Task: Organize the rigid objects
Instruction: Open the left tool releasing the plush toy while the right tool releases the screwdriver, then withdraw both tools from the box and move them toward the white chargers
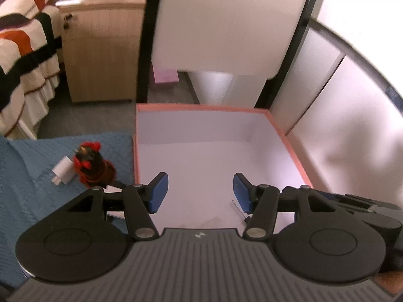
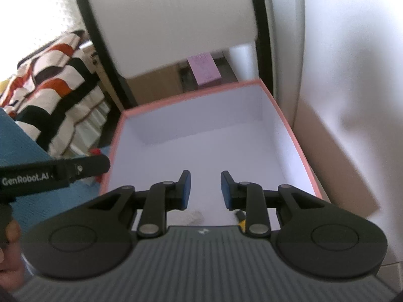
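Note:
A box with a pink rim and a white inside stands beside a blue quilted mat. My left gripper hangs open over the box's near end with nothing between its pads. A thin tool with a metal shaft lies on the box floor, mostly hidden behind the right finger. On the mat are a red and black figurine and a white plug. My right gripper is over the same box, open by a narrow gap and holding nothing. A yellow and black tool end shows beneath it.
A white chair with a black frame stands behind the box. A wooden cabinet and a striped bedspread are at the far left. White upholstery borders the box on the right. A person's hand holds the left gripper.

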{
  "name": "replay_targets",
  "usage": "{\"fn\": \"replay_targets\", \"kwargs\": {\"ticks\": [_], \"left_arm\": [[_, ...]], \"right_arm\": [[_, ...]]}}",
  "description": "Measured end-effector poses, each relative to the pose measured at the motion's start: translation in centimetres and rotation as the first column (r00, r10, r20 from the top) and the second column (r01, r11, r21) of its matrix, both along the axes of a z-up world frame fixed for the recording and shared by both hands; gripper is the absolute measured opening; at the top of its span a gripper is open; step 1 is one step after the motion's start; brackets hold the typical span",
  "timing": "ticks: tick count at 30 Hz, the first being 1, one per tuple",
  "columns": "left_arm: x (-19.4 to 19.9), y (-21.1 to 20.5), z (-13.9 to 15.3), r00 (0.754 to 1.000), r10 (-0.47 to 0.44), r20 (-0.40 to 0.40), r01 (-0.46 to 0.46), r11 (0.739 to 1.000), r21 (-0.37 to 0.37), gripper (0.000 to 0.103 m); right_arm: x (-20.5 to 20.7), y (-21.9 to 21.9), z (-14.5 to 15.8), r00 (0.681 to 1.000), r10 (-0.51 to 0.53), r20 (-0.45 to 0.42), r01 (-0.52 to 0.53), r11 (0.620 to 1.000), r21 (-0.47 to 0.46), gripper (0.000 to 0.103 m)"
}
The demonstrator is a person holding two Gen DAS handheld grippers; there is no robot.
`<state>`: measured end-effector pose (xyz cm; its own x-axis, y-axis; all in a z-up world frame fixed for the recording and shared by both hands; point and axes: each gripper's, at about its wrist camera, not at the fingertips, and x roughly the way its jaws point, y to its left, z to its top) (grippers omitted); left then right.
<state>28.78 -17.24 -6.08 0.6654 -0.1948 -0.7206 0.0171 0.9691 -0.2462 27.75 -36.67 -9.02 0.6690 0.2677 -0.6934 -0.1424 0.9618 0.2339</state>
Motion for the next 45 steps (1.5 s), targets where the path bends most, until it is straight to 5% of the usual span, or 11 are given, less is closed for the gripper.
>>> {"fn": "replay_targets", "kwargs": {"ticks": [10,20,45], "left_arm": [[-5.9,5.0,4.8,0.994,0.038,0.105,-0.04,0.999,0.011,0.063],[-11.3,9.5,7.2,0.983,0.071,0.167,-0.072,0.997,-0.005,0.063],[-23.4,16.3,5.8,0.969,0.156,0.189,-0.15,0.988,-0.045,0.063]], "right_arm": [[-3.2,3.1,5.3,0.99,0.048,0.131,-0.045,0.999,-0.027,0.03],[-7.6,6.5,7.0,0.981,0.088,0.17,-0.086,0.996,-0.023,0.03],[-17.5,12.8,5.9,0.975,0.166,0.15,-0.159,0.985,-0.063,0.03]]}}
